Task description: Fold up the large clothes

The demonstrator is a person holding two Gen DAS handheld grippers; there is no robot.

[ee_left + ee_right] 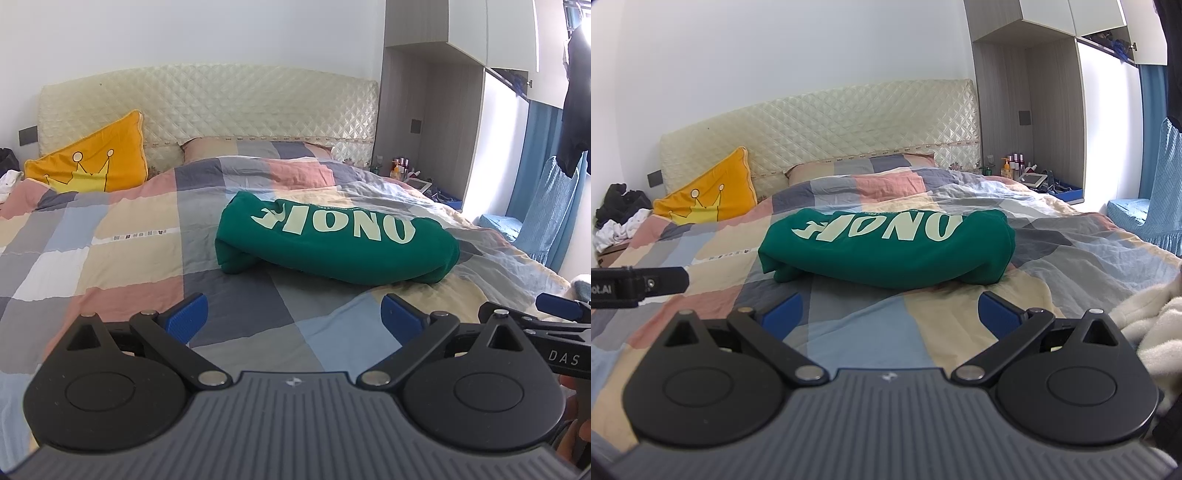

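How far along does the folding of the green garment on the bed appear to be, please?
Done: the green garment lies on the patchwork quilt as a compact folded bundle, lettering up. In hand: nothing; the left gripper and right gripper are both open, short of it. Left: perhaps the white fluffy item beside the right gripper, which looks unfolded.

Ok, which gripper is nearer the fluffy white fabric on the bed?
Right. The fluffy white fabric lies just beside the right gripper, on its right; the left gripper is farther away, on the right gripper's other side.
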